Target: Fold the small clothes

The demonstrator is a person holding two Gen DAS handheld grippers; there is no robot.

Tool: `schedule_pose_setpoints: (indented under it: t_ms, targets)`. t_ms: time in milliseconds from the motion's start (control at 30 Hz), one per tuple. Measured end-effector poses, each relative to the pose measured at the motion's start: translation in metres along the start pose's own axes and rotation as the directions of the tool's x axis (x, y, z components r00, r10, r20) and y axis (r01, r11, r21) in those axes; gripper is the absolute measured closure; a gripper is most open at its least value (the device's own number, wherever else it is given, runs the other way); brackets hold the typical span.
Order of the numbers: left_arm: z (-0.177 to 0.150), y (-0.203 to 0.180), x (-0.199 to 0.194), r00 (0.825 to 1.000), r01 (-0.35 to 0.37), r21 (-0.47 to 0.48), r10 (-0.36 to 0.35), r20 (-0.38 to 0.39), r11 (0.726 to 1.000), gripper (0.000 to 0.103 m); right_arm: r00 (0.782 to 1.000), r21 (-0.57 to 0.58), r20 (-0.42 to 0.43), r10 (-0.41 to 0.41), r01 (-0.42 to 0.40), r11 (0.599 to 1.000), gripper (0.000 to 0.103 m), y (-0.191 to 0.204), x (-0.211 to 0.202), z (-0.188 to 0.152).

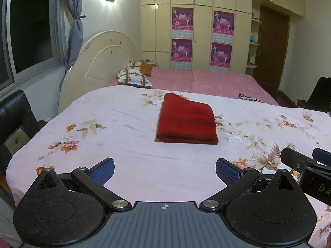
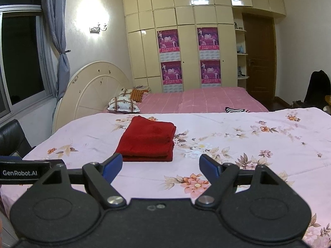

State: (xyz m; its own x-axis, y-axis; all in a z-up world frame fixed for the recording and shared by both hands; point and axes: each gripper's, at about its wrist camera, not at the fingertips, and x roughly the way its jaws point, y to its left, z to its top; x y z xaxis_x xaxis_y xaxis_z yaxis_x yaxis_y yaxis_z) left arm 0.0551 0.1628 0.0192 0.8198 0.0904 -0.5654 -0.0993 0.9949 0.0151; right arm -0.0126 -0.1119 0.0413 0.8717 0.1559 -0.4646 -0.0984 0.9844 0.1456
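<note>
A red cloth (image 1: pixel 186 119) lies folded in a neat rectangle on the floral pink sheet (image 1: pixel 124 113); it also shows in the right wrist view (image 2: pixel 149 140). My left gripper (image 1: pixel 164 170) is open and empty, held back from the cloth near the front edge. My right gripper (image 2: pixel 159 168) is open and empty, just short of the cloth's near edge and a little to its right. The right gripper's fingers (image 1: pixel 298 159) show at the right edge of the left wrist view. The left gripper's body (image 2: pixel 24 172) shows at the left of the right wrist view.
A second bed with a pink checked cover (image 2: pixel 202 101) stands behind, with pillows (image 2: pixel 124 103) and a striped garment (image 2: pixel 235 110). A round headboard (image 2: pixel 91 86), a wardrobe (image 2: pixel 186 41), a door (image 2: pixel 260 62), a window (image 2: pixel 20 62) and a black chair (image 1: pixel 14 113) surround the beds.
</note>
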Motion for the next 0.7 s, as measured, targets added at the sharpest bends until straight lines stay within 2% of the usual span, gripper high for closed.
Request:
schedule_pose_setpoints:
  t_ms: [400, 533, 700]
  targets:
    - [0.005, -0.006, 0.010, 1.000, 0.023, 0.021, -0.022, -0.008, 1.000, 0.000, 1.000, 0.001, -0.009, -0.003, 0.003, 1.000, 0.022, 0.000, 0.006, 0.000]
    - [0.008, -0.006, 0.016, 0.997, 0.069, 0.026, -0.068, -0.034, 0.997, 0.000, 1.000, 0.001, -0.009, -0.004, 0.004, 1.000, 0.022, 0.001, 0.007, 0.000]
    - [0.008, -0.013, 0.018, 0.997, 0.072, 0.048, -0.071, -0.011, 0.996, 0.000, 1.000, 0.002, -0.018, -0.011, 0.011, 1.000, 0.022, -0.001, 0.013, 0.000]
